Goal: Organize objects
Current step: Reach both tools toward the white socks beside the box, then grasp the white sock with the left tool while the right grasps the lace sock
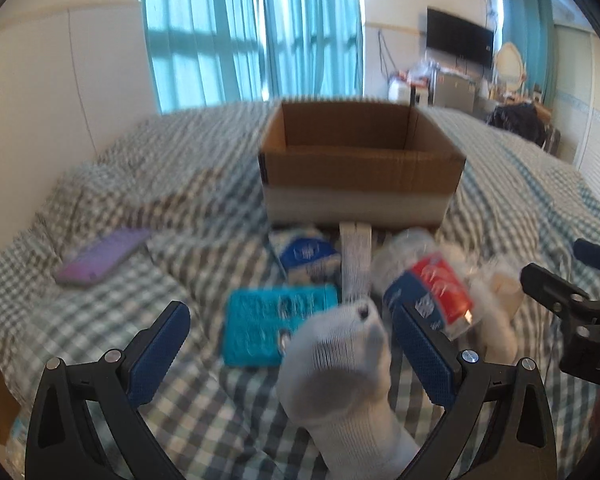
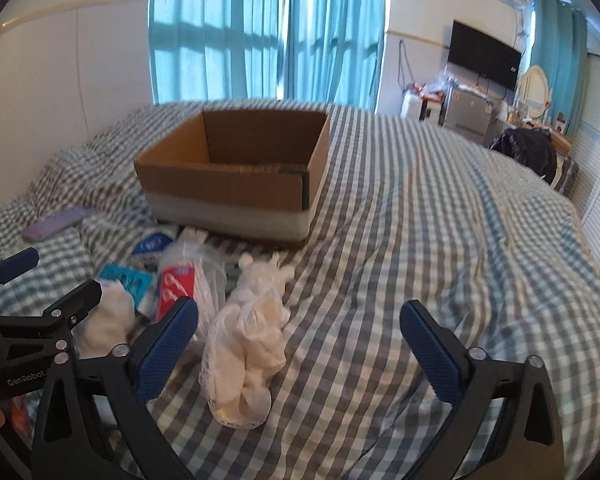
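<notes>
Left wrist view first: the left gripper stands spread wide, gripping nothing, with a white sock bunched between its blue pads. That sock looks soft and light; it should squash flat, so a pinch on the thick folded cuff seems the safest hold. Just past it, toward the cardboard box, lie a teal packet and a crinkly plastic bottle, likely light and slippery. A tissue pack sits nearly against the box's front wall, and a purple phone lies well off to the box's left. Over on the right wrist view, the right gripper is wide too, empty, and a netted white bundle lies toward its left finger, well short of the box.
</notes>
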A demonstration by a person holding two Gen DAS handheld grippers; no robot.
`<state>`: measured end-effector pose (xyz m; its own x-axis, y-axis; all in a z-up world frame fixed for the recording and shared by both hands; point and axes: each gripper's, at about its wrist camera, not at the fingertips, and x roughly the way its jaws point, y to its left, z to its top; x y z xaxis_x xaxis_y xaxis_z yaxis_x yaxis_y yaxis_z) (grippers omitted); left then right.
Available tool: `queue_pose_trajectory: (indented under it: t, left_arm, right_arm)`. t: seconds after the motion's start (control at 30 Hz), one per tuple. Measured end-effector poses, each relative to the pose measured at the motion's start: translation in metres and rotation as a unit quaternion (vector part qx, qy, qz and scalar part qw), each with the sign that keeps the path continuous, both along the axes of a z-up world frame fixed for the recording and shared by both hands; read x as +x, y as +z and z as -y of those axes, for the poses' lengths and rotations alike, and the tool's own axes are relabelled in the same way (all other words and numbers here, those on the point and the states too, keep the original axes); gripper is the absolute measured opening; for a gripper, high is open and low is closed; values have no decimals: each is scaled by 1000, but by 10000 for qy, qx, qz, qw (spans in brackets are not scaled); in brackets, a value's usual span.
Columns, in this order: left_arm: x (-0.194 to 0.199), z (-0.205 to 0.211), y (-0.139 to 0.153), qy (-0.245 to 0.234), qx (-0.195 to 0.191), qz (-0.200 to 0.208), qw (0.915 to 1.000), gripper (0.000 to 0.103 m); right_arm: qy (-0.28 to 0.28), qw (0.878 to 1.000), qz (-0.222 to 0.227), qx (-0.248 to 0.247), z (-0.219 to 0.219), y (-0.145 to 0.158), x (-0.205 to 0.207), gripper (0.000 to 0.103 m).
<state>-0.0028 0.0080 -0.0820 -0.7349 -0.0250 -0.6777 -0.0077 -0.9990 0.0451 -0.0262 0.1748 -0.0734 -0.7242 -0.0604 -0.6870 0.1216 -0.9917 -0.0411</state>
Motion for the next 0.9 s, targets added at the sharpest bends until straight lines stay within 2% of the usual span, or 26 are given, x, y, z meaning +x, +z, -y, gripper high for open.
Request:
queue_pose_trajectory:
  t: [0.07, 0.17, 0.27, 0.33, 0.37, 0.43, 0.47, 0.53, 0.67, 0.9]
  left_arm:
    - [-2, -2, -10, -49, 64, 202, 9998, 102]
    - [-5, -7, -23, -174, 93, 458, 9988, 100]
    - [-7, -14, -38, -312, 31, 710, 9970, 94]
    - [-7, -17, -44, -395, 17, 819, 9959, 76]
    - [-7, -19, -48, -468, 38, 926, 9946, 72]
    - [-6, -20, -50, -490, 37, 931, 9944, 67]
    - [-3, -20, -48, -505, 52, 899, 9947, 66]
    - [-2, -20, -47, -501, 87, 875, 9949, 61]
    - [-1, -13, -42, -472, 161, 834, 9953, 56]
    - [3, -5, -27, -404, 155, 654, 9969, 51]
  right_arm:
    - [75, 9997, 241, -10, 1, -15, -6, 89]
    - [209, 9986, 493, -54, 4, -27, -9, 77]
    - [299, 9976, 612, -75, 5, -33, -13, 66]
    - [356, 9971, 666, -81, 5, -33, -12, 52]
    - [395, 9968, 688, -73, 6, -34, -12, 48]
    - [477, 9965, 681, -64, 8, -33, -10, 31]
    - [514, 9965, 662, -55, 9, -30, -9, 26]
    - [551, 9964, 637, -58, 10, -26, -7, 20]
    - [575, 9970, 513, -83, 9, -18, 1, 14]
    - [593, 9977, 293, -158, 5, -2, 9, 12]
